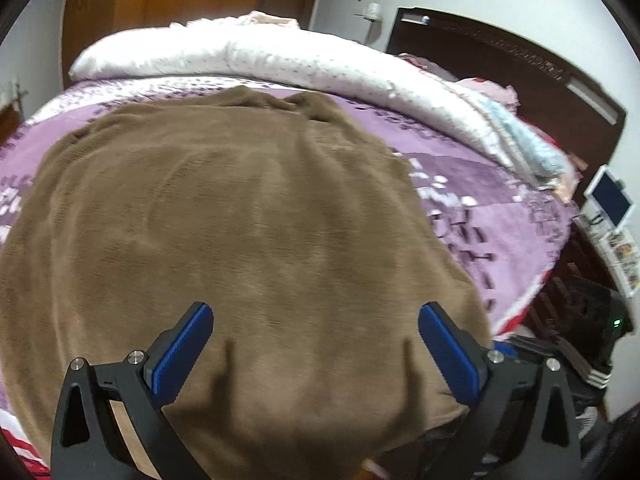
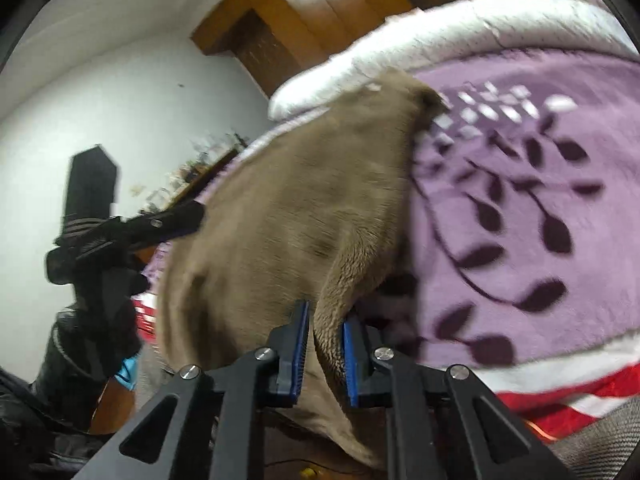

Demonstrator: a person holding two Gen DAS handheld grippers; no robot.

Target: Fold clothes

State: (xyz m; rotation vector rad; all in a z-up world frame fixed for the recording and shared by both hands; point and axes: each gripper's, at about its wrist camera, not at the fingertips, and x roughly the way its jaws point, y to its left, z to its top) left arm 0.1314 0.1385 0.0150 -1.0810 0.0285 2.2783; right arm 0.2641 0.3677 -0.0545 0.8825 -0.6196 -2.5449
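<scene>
A brown fleece garment [image 1: 240, 232] lies spread over the purple bedspread [image 1: 500, 216]. My left gripper [image 1: 316, 332] hovers over the garment's near part, jaws wide apart with nothing between the blue pads [image 1: 188, 348]. In the right wrist view the same brown garment [image 2: 304, 216] is bunched at its near right edge, and my right gripper [image 2: 326, 340] is shut on a raised fold of it. The left gripper [image 2: 168, 220] shows there as a dark shape at the garment's left side, held by a person's gloved hand.
A rolled white quilt [image 1: 280, 60] lies along the far side of the bed, with a dark headboard [image 1: 520, 64] at the right. A tablet [image 1: 610, 196] stands at the bed's right. The purple bedspread [image 2: 540, 200] has a red and white border [image 2: 560, 392]. A wooden wardrobe [image 2: 320, 12] stands behind.
</scene>
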